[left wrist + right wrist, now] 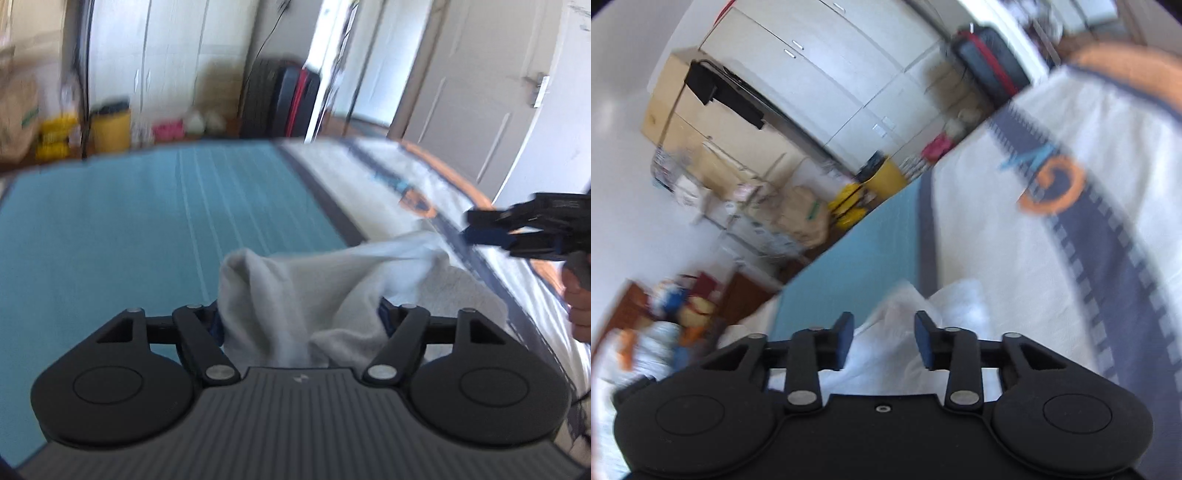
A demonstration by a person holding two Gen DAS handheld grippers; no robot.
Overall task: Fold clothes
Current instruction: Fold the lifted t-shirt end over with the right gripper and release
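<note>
Left gripper [301, 325] jaws spread wide, a bunched white garment [332, 291] lying loose between them, pads not pressing it. Right gripper [884, 341] also released, jaws apart over the same cloth [905, 332]. Garment sits on the bed, where the blue sheet [147, 229] meets the white patterned cover [388, 192].
</note>
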